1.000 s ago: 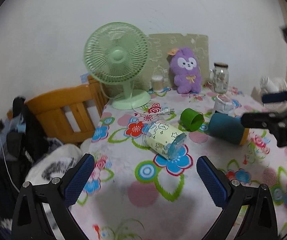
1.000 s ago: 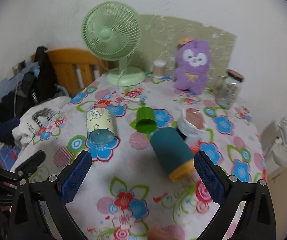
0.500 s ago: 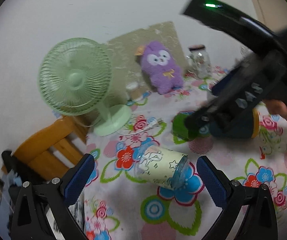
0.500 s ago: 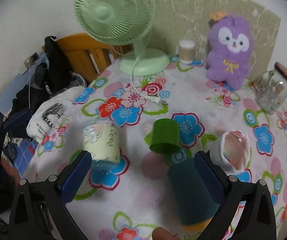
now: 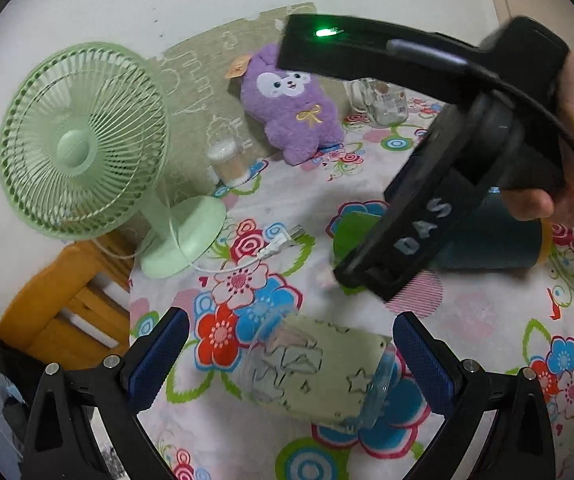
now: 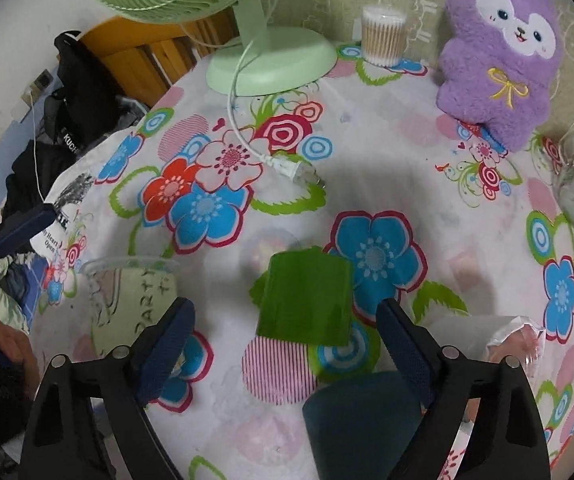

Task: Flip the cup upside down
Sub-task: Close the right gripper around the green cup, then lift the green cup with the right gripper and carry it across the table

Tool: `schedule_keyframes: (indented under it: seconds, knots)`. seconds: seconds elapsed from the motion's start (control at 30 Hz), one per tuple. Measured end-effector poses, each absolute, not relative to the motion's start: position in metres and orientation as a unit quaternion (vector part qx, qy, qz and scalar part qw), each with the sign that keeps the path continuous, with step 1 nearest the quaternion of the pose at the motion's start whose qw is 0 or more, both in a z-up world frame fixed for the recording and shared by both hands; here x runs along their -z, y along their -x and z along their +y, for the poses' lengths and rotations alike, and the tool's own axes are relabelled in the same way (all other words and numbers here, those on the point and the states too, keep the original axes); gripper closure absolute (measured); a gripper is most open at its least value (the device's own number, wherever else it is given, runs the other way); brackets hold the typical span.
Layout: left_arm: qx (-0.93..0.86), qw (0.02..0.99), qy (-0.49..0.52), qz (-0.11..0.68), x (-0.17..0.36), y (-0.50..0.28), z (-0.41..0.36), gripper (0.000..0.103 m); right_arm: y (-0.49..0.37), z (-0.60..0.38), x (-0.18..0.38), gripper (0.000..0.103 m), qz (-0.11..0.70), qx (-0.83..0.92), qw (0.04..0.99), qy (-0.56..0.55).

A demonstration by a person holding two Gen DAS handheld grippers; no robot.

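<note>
A clear plastic cup with a pale green paper sleeve (image 5: 319,376) lies on its side on the floral tablecloth, between the open fingers of my left gripper (image 5: 291,354); it also shows in the right wrist view (image 6: 131,304). A green cup (image 6: 305,294) lies on its side just beyond the open fingers of my right gripper (image 6: 287,344). A teal cup with an orange rim (image 6: 361,420) lies on its side under the right gripper. In the left wrist view the right gripper's body (image 5: 427,216) hangs over the green cup (image 5: 353,234) and teal cup (image 5: 499,240).
A green desk fan (image 5: 87,148) with its cord and plug (image 6: 283,168), a purple plush toy (image 6: 499,56), a tub of cotton swabs (image 6: 381,36), a glass jar (image 5: 383,102) and a crumpled clear cup (image 6: 511,340) are on the table. A wooden chair (image 5: 67,312) stands left.
Both grippers have moved forward and down: the left one now straddles the sleeved cup, the right one has closed in on the green cup.
</note>
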State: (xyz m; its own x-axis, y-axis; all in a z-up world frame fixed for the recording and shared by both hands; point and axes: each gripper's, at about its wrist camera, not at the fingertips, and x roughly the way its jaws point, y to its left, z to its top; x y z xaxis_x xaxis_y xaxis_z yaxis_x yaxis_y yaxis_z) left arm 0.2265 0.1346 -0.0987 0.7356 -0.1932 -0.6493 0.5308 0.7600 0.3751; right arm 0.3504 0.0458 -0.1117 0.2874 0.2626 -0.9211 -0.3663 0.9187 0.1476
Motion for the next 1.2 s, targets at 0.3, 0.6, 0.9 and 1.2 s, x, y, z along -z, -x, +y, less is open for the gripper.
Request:
schedule_keyframes:
  seconds: [0.3,0.6,0.9,1.2]
  knots:
    - [0.209,0.888,-0.266,0.311,0.098,-0.227,0.128,0.000,-0.366,0.053,0.113,0.055,0.578,-0.196,0.790,0.062]
    - [0.211,0.891,-0.272,0.296,0.087,-0.208,0.130,0.000,-0.363,0.067,0.122,0.050,0.590,-0.164,0.783,0.109]
    - [0.201,0.900,-0.250,0.293,0.075,-0.200,0.141,0.000,-0.343,0.064,0.097,0.051,0.574,-0.171,0.795,0.094]
    - [0.216,0.910,-0.223,0.274,0.070,-0.142,0.150,0.000,-0.266,0.060,0.069,0.051,0.549,-0.190,0.807,0.110]
